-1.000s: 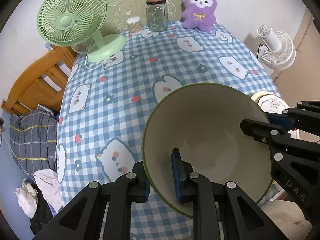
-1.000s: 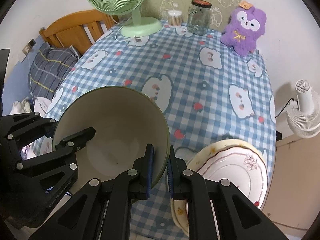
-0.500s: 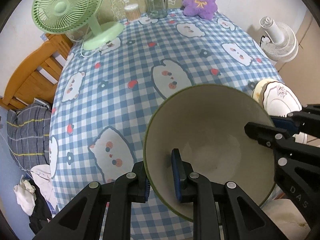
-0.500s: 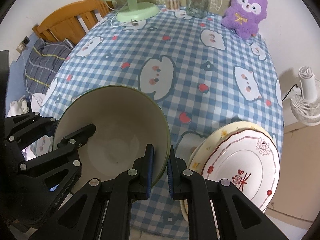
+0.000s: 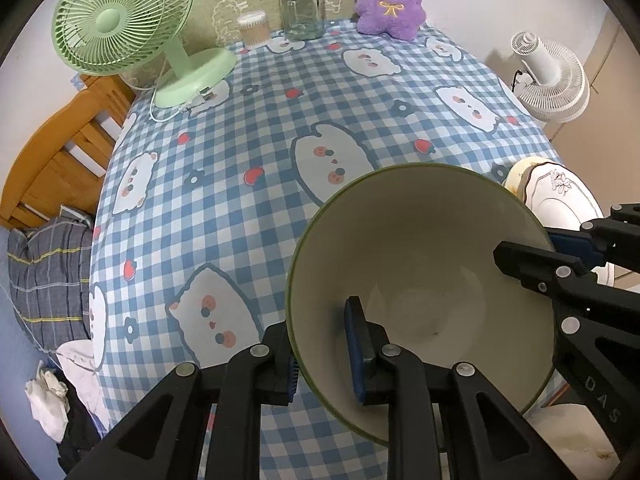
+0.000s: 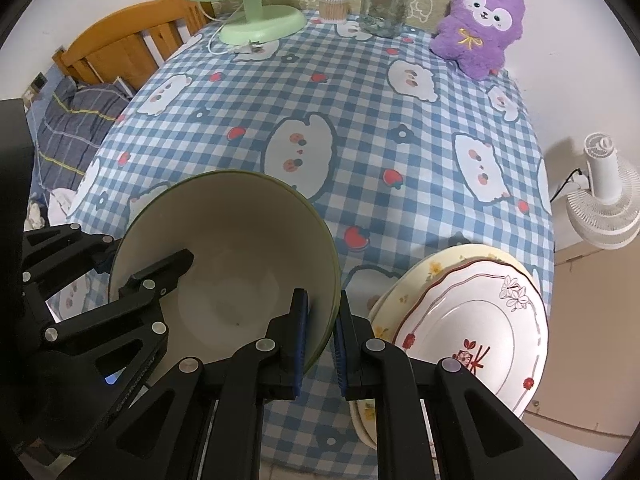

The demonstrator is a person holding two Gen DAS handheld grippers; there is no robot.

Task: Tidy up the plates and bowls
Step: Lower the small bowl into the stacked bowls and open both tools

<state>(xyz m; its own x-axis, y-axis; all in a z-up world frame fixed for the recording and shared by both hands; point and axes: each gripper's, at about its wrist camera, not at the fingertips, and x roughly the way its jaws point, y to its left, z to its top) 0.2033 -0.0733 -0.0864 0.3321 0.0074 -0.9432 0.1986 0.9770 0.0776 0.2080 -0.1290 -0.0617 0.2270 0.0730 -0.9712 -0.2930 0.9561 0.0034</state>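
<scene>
While pinched from both sides, best read from the left claw (image 5: 316, 314) first: set astride the near-left rim of the bowl (image 5: 420, 264), one pad outside the green wall, the other inside on the cream lining. Narrow there, just eased a shade wider, yet to all appearance clamped on the wall with nothing else between the pads. Ahead and to the right of that claw, the whole mouth of the bowl, facing up and tipped a little toward the fingers; round, so no long axis to speak of, only the line from one grip across to the other. Beneath it, the checked cloth (image 5: 240, 140); cannot tell from either view whether resting on it or hanging just above. Further right, the right claw (image 6: 321, 296): closed nearly as tight as possible on the opposite rim, again with one pad inside and one outside. Just beside that claw's outer finger, on its right, the plates (image 6: 472, 320): a flowered one stacked on a yellowish one at the near right edge of the cloth, close to the bowl but apparently not touching it. Probably turns on that narrow gap, with the right hand the nearer to the stack. If meant for the top of the plates, calls for a lift clear of their rim and a short carry rightward; if meant to sit alongside, calls for a straight lowering, minding the outer finger wedged between bowl and stack.
</scene>
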